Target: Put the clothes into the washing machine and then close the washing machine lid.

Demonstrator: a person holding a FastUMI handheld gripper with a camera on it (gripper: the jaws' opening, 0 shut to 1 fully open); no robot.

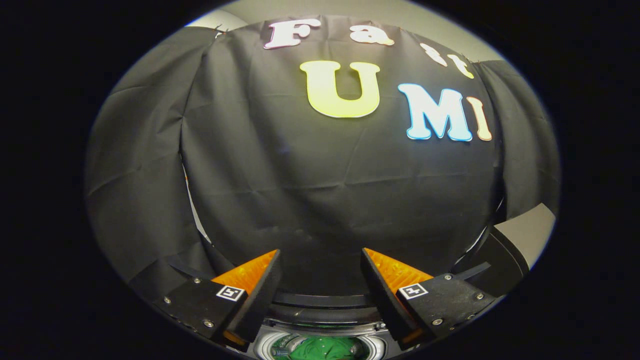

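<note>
Green clothes (327,349) lie inside the washing machine (320,320) drum, below the open fingers.

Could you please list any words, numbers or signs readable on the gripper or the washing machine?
No words or numbers can be read on either.
The gripper, open and empty: each finger bears a square black-and-white marker, a pattern, not text.
The washing machine, with green clothes inside: no legible label.
</note>
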